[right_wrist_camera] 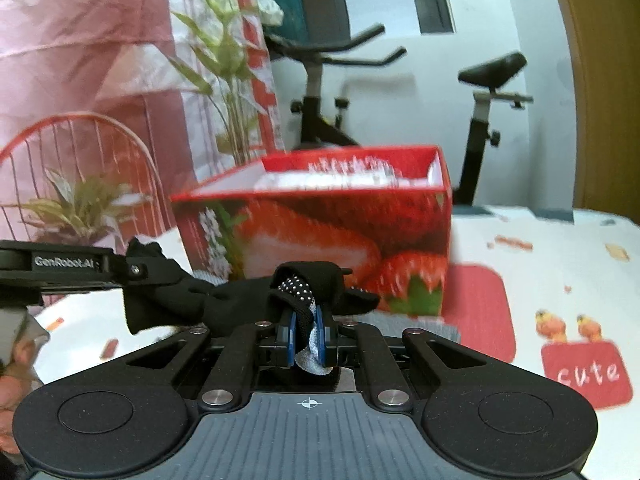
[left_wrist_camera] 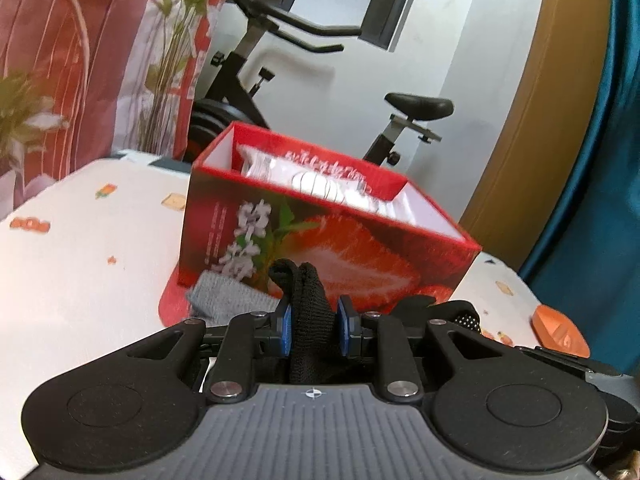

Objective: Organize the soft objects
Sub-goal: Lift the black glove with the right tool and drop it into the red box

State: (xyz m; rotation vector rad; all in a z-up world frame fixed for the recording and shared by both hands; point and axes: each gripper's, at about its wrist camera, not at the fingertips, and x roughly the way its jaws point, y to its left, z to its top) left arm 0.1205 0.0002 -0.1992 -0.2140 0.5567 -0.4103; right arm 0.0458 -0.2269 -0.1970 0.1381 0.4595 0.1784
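A black knit glove (left_wrist_camera: pixel 308 280) with white grip dots hangs above the table, stretched between both grippers. In the left wrist view my left gripper (left_wrist_camera: pixel 315 312) is shut on one bunched end of it, the blue pads pressing the fabric. In the right wrist view my right gripper (right_wrist_camera: pixel 307 324) is shut on the dotted end of the glove (right_wrist_camera: pixel 240 296), while the left gripper (right_wrist_camera: pixel 134 270) holds the other end at the far left. Just behind stands an open red strawberry-print box (left_wrist_camera: pixel 320 240), also in the right wrist view (right_wrist_camera: pixel 320 232), with a white wrapped item (left_wrist_camera: pixel 320 180) inside.
A grey knit cloth (left_wrist_camera: pixel 224 296) lies on the table at the foot of the box. The tablecloth (left_wrist_camera: pixel 80 260) is white with small prints and red patches. An orange object (left_wrist_camera: pixel 560 332) lies at the right. An exercise bike (left_wrist_camera: pixel 256 80) and a pink curtain (left_wrist_camera: pixel 60 60) stand behind.
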